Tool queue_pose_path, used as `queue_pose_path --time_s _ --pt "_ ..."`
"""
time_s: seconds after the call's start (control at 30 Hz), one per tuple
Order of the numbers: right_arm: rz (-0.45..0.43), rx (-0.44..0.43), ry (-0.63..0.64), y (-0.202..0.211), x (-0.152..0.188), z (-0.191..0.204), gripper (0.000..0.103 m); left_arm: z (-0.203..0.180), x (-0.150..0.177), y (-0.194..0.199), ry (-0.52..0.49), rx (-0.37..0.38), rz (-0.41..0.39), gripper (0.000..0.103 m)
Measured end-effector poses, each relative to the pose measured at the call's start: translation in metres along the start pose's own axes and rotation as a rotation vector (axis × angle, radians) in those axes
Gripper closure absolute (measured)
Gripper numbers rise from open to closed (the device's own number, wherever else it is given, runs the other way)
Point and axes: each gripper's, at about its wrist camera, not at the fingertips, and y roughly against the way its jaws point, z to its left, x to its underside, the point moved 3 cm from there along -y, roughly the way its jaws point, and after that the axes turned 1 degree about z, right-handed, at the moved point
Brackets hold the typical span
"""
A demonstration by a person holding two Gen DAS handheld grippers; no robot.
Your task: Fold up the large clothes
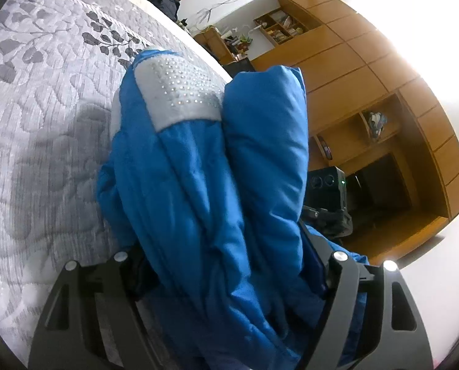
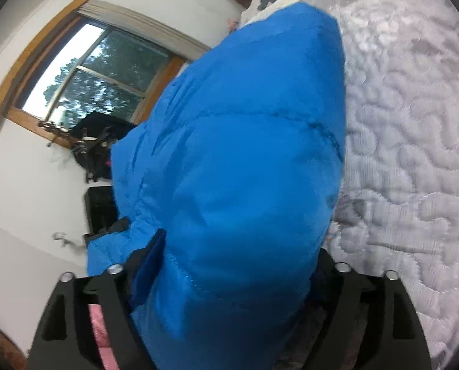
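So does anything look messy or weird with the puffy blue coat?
Nothing looks torn or spilled. The puffy blue quilted coat is just bunched up, pinched in both the left gripper and the right gripper, above the grey patterned bedspread.

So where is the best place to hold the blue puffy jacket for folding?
Judging by its bulk, take the blue puffy jacket at a thin stitched edge or seam, coming from the side above the bed; each hand-held gripper already clamps bunched fabric.

The right gripper point(image 2: 229, 277) clamps a puffy blue jacket point(image 2: 244, 154) above the grey quilted bedspread point(image 2: 414, 154).
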Motion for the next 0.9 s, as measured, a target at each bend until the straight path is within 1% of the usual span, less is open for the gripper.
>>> queue_pose_path --time_s 0.07,0.17,0.23,0.27,0.3,0.43,0.5,0.57,0.63,0.77,0.87,0.9 --pt "-0.023 0.063 0.015 0.006 0.003 0.008 0.013 -0.006 0.005 0.013 -0.007 -0.039 -0.022 0.024" --pt "-0.067 0.180 0.044 0.025 0.013 0.023 0.011 -0.020 0.004 0.029 -0.051 -0.097 -0.056 0.024" --pt "-0.089 0.215 0.059 0.036 0.023 0.032 0.011 -0.032 0.003 0.042 -0.072 -0.132 -0.071 0.024" --pt "-0.098 0.223 0.066 0.041 0.028 0.037 0.011 -0.037 0.004 0.048 -0.080 -0.143 -0.083 0.023" --pt "-0.108 0.227 0.074 0.047 0.036 0.043 0.011 -0.045 0.005 0.054 -0.100 -0.170 -0.103 0.022" --pt "-0.108 0.234 0.091 0.058 0.062 0.056 0.010 -0.086 0.011 0.076 -0.221 -0.228 -0.189 0.021" --pt "-0.101 0.253 0.087 0.059 0.074 0.061 0.010 -0.111 0.018 0.080 -0.283 -0.220 -0.208 0.016" --pt "-0.094 0.277 0.084 0.057 0.083 0.065 0.010 -0.122 0.027 0.078 -0.311 -0.261 -0.198 0.016" --pt "-0.095 0.300 0.082 0.055 0.089 0.066 0.010 -0.132 0.035 0.065 -0.324 -0.308 -0.166 0.016" --pt "-0.090 0.329 0.080 0.057 0.107 0.062 0.010 -0.125 0.052 0.051 -0.324 -0.384 -0.119 0.016" --pt "-0.085 0.347 0.086 0.054 0.108 0.064 0.010 -0.112 0.058 0.045 -0.309 -0.439 -0.106 0.016" --pt "-0.081 0.349 0.087 0.053 0.109 0.063 0.010 -0.106 0.061 0.046 -0.297 -0.444 -0.103 0.015"
